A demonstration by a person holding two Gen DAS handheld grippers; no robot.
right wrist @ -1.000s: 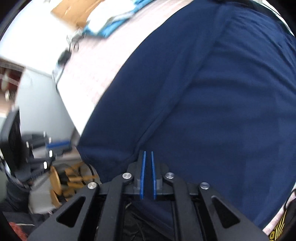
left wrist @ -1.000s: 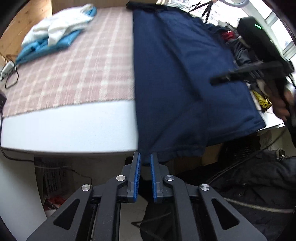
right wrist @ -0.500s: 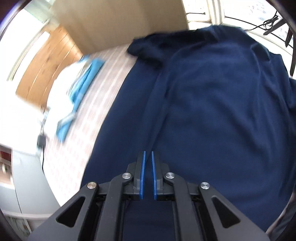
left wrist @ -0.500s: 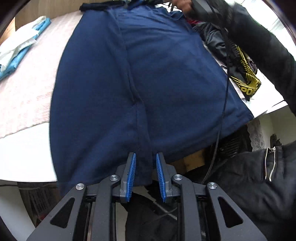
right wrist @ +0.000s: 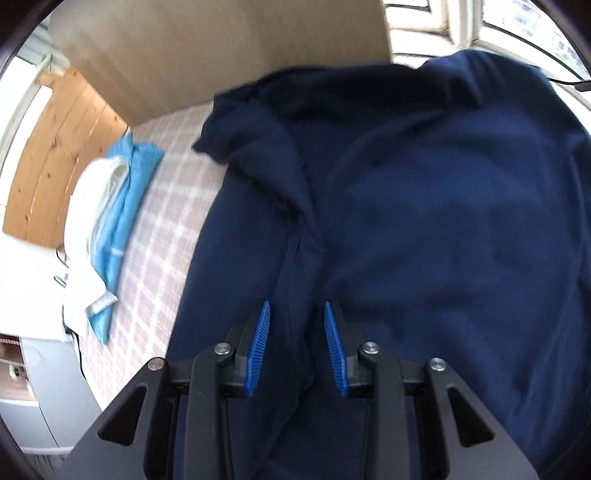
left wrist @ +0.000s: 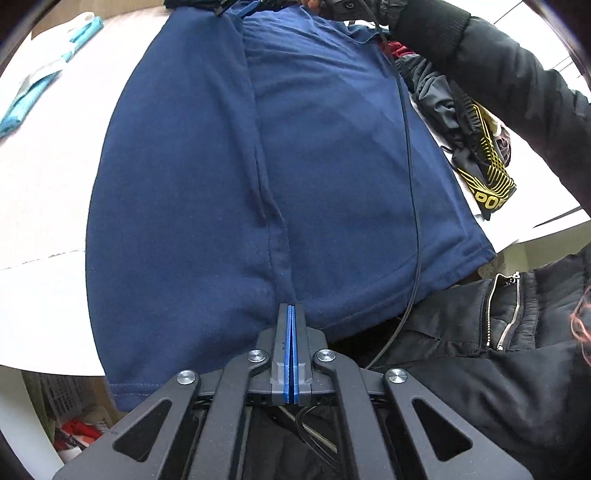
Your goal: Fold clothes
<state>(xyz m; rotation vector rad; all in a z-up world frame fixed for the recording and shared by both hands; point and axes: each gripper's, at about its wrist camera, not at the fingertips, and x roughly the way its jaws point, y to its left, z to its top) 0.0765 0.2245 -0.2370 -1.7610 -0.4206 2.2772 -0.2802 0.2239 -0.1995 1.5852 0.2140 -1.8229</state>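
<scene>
Checked cloth covers the counter [right wrist: 159, 236] where the navy shirt [left wrist: 332, 166] lies spread, hem overhanging. Soft, light, floppy: take it by hem and fold. Left hand-held gripper [left wrist: 290, 314] pinches the hem; right hand-held gripper [right wrist: 296, 325] spread.

- Daylight came from windows [right wrist: 461, 22] at the top right of the right wrist view, blown out to white.
- The table surface [left wrist: 44, 184] in the left wrist view glared white, its pattern washed out.
- The navy garment [right wrist: 424, 221] looked soft with motion blur in the right wrist view; the left view was sharper.
- Fisheye bending curved the edges, and dark vignettes filled the corners.
</scene>
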